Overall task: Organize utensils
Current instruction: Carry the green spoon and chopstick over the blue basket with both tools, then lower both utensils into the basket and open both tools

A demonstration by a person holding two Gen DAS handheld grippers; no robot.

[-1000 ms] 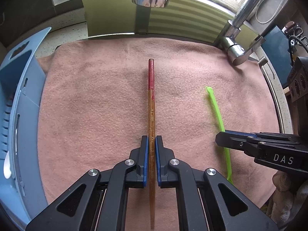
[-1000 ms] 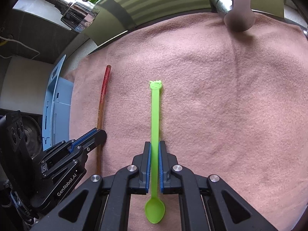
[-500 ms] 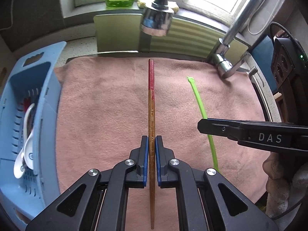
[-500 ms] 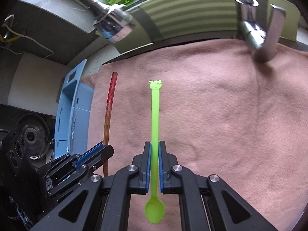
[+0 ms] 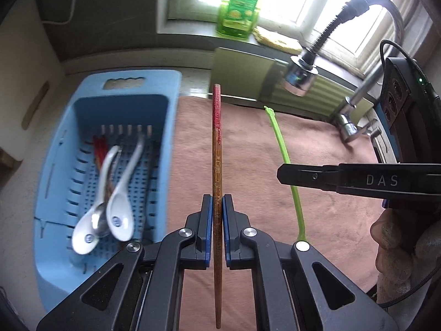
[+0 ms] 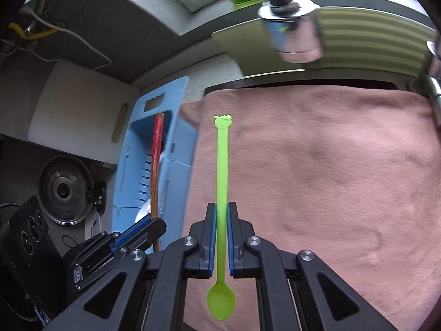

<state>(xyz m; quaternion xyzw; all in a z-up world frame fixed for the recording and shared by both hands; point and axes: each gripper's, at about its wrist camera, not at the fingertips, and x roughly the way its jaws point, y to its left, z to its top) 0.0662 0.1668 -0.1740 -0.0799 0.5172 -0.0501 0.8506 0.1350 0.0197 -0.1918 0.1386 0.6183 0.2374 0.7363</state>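
Blue basket (image 5: 171, 127), holding white spoons (image 5: 121, 193), abuts the left edge of the pink towel (image 5: 317, 165), whose surface lies bare. Left gripper (image 5: 217, 209) pinches a red-tipped chopstick (image 5: 216, 143) above the towel's left edge, beside the basket wall. Right gripper (image 6: 221, 215) pinches a green spoon (image 6: 222, 165) over the towel.

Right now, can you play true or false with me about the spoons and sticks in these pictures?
1. The left hand-held gripper is shut on a wooden chopstick with a red end. True.
2. The right hand-held gripper holds a metal fork. False: it grips a green plastic spoon.
3. The blue basket has nothing in it. False: white spoons lie inside.
4. A pink towel lies spread beneath the grippers. True.
5. The green spoon's bowl points towards the camera. True.
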